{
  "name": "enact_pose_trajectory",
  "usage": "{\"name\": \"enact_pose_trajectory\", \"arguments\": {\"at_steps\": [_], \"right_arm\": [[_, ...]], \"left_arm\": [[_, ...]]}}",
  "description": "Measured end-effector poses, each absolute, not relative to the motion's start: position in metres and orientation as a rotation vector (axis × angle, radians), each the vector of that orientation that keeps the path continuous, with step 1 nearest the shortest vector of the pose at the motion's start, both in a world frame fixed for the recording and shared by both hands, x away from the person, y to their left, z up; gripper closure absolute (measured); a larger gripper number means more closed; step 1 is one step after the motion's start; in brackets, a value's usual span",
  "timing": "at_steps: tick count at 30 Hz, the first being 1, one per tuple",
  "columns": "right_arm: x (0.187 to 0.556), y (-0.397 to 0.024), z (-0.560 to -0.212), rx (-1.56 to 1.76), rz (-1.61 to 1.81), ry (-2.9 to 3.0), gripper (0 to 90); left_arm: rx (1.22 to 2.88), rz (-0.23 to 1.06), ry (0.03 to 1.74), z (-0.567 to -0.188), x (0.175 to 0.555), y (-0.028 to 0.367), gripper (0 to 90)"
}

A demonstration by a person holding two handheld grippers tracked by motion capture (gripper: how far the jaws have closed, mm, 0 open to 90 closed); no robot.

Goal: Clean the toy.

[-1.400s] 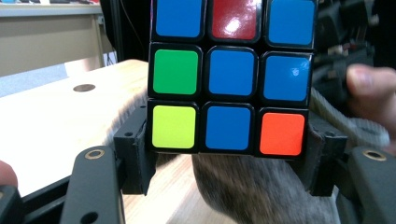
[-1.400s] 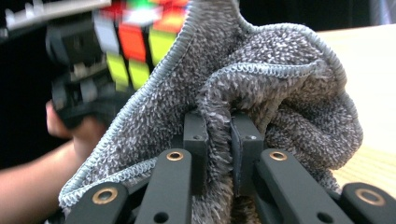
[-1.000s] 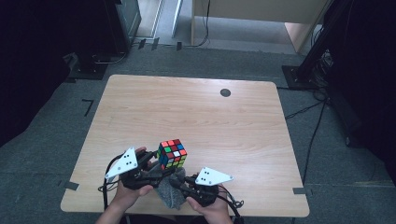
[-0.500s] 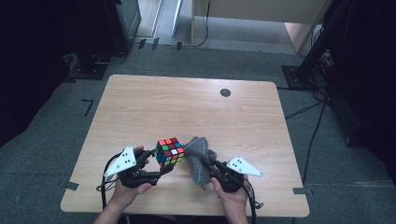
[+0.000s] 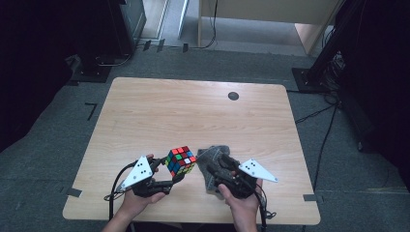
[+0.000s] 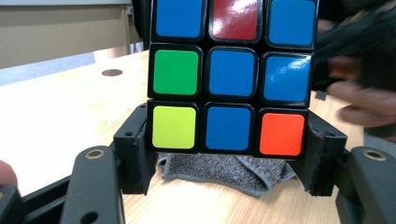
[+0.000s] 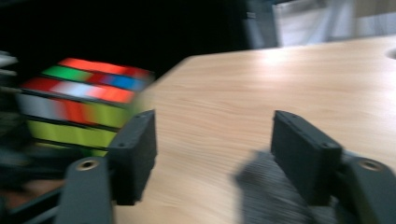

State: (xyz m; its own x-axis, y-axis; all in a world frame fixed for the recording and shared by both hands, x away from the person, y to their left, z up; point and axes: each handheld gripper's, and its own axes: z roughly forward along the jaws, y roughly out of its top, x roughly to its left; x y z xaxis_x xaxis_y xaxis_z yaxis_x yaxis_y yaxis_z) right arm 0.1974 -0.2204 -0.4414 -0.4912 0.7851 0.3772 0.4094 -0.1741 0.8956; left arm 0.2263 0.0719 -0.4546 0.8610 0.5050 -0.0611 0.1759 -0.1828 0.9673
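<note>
Rubik's cube (image 5: 181, 161) clamped by its lowest layer in left gripper (image 5: 172, 180), raised off the wooden table (image 5: 193, 111), near the front edge, with grey cloth (image 5: 211, 159) lying crumpled just right of cube, on the tabletop. Right gripper (image 7: 214, 154) just right of cube, jaws just been opening and now spread with nothing between them, cloth let go beneath. For a clean wiping step: cube kept steady and level, cloth pinched again by a free fold rather than the bulk, then drawn across one exposed face without nudging cube out of the clamp.
</note>
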Motion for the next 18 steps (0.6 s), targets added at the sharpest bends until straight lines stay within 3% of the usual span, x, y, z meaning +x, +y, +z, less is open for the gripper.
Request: {"name": "enact_pose_trajectory", "arguments": {"at_steps": [1,4,8,12,15,18], "right_arm": [[0.192,-0.205,-0.432,1.342,1.767,1.826,23.0],[0.188,-0.192,-0.428,1.355,1.816,1.871,16.4],[0.189,-0.183,-0.432,1.428,1.845,1.907,15.2],[0.19,-0.181,-0.437,1.478,1.83,1.917,19.9],[0.188,-0.179,-0.439,1.481,1.822,1.909,32.5],[0.185,-0.178,-0.439,1.477,1.793,1.891,33.7]], "left_arm": [[1.769,0.328,0.515,-0.457,0.224,0.068,33.7],[1.791,0.359,0.499,-0.459,0.22,0.06,33.7],[1.818,0.383,0.473,-0.462,0.214,0.05,33.7],[1.843,0.421,0.44,-0.464,0.208,0.042,33.7],[1.86,0.456,0.425,-0.466,0.204,0.036,33.7],[1.872,0.454,0.428,-0.467,0.205,0.034,33.5]]}}
